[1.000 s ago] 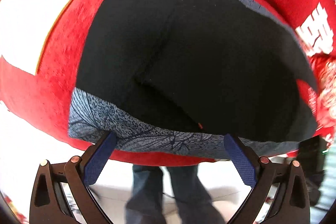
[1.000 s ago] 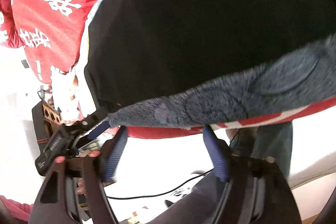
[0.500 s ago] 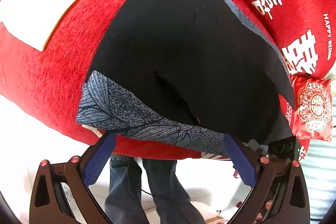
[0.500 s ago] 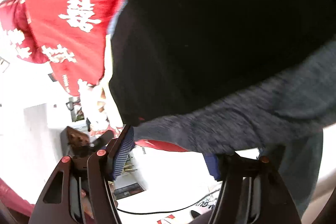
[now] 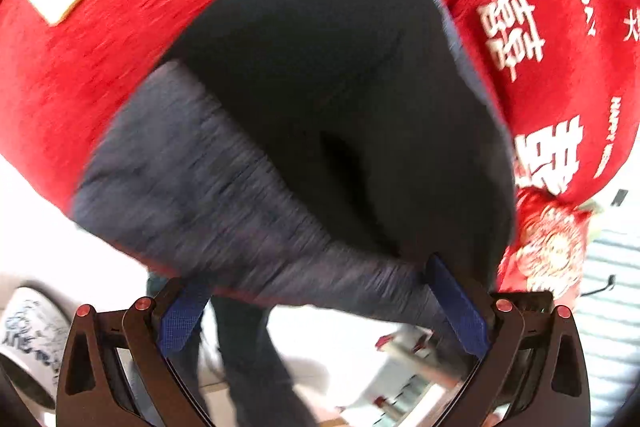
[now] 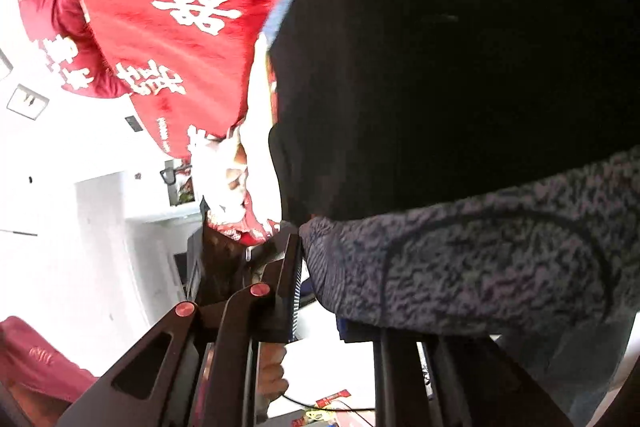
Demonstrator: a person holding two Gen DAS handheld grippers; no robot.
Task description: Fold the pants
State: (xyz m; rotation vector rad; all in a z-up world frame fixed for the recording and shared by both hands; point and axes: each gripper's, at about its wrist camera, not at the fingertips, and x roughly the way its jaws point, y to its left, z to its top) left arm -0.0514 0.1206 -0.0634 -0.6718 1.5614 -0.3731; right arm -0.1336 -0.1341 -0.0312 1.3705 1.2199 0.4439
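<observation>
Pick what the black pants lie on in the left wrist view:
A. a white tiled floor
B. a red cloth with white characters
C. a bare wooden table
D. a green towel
B: the pants lie spread on a red cloth printed with white characters, which shows on both sides of them.
</observation>
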